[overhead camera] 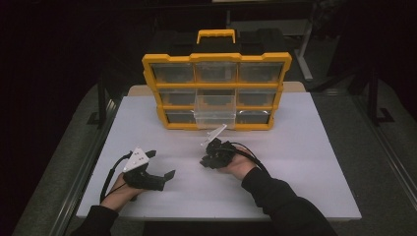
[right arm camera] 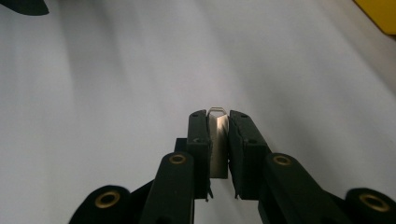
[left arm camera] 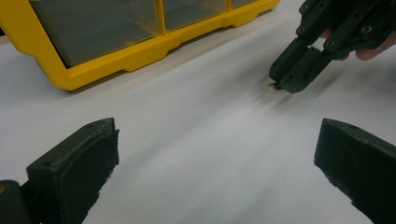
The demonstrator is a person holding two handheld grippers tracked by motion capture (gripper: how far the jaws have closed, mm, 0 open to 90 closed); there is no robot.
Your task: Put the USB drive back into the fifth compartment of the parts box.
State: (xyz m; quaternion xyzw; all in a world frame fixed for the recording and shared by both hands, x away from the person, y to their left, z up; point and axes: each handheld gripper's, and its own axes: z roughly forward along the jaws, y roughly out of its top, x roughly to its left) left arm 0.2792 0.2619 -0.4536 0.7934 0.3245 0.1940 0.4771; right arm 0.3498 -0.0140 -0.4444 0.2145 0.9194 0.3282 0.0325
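- Black jaws of the right hand-held gripper [right arm camera: 218,122] are nearly closed, pinching a small thin silver metal clip [right arm camera: 218,140].
- Its tip and the clip [left arm camera: 271,87] sit at the white tabletop [overhead camera: 305,162], in front of the yellow-framed organiser case with clear drawers [overhead camera: 216,91].
- Left hand-held gripper [left arm camera: 215,154] hangs wide open, holding nothing.
- One clear drawer [overhead camera: 214,117] stands pulled out.

The counter [overhead camera: 305,162] has a smooth, matt white top, like laminate or painted board. The organiser case [overhead camera: 216,91] looks like hard plastic — a glossy yellow frame round clear, faintly reflective drawer fronts. Both the left gripper [left arm camera: 217,168] and the right gripper [right arm camera: 218,122] are matt black plastic with rough-edged pads, brass-coloured pins at the joints — between the right one's pads, a small clip [right arm camera: 218,140] of shiny, smooth metal.
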